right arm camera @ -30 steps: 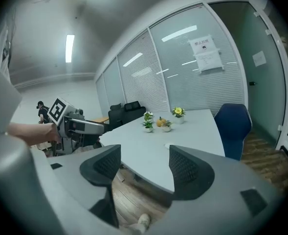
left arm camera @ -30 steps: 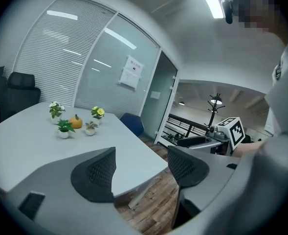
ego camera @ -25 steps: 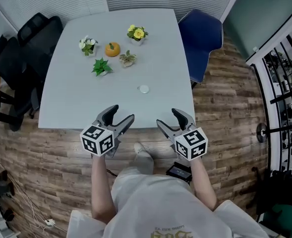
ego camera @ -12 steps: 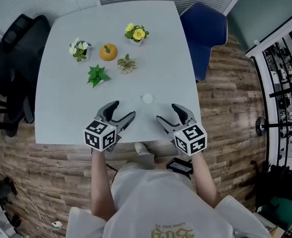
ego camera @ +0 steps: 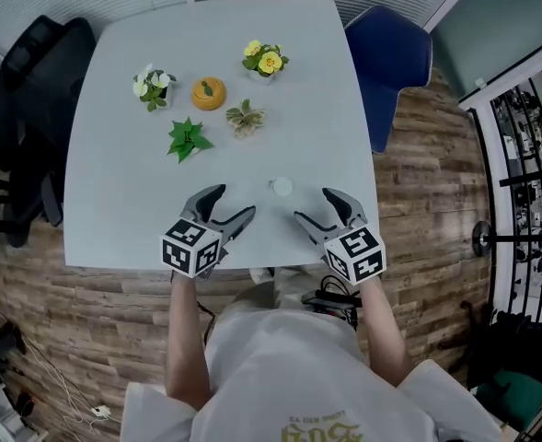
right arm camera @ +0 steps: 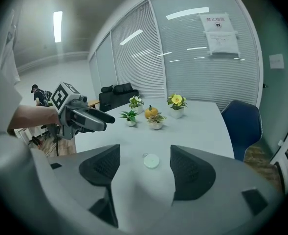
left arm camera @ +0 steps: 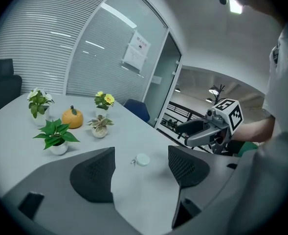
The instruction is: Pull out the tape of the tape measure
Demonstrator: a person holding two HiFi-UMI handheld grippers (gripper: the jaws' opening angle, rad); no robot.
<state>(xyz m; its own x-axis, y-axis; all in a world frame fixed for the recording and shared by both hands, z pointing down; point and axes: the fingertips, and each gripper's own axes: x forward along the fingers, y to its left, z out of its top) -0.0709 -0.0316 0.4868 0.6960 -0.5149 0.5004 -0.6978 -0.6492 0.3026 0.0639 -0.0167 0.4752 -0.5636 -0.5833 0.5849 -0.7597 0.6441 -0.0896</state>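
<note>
A small round white tape measure (ego camera: 281, 187) with a little ring at its edge lies on the pale grey table (ego camera: 123, 201), near the front edge. It also shows as the white disc (left arm camera: 142, 159) in the left gripper view and as the same disc (right arm camera: 151, 161) in the right gripper view. My left gripper (ego camera: 232, 203) hovers open over the table's front edge, to the left of the tape measure. The right gripper (ego camera: 313, 204) is open too, just right of it and slightly nearer. Neither touches it. Nothing is between either pair of jaws.
Small potted plants (ego camera: 189, 139) (ego camera: 151, 84) (ego camera: 266, 60) (ego camera: 245, 116) and an orange pumpkin ornament (ego camera: 208, 92) stand at the table's far half. A blue chair (ego camera: 395, 58) is at the right, black chairs (ego camera: 22, 72) at the left. Wooden floor surrounds the table.
Both grippers have come forward from the table's front edge to over the table, closing in on the tape measure from either side. The jaws stayed open.
</note>
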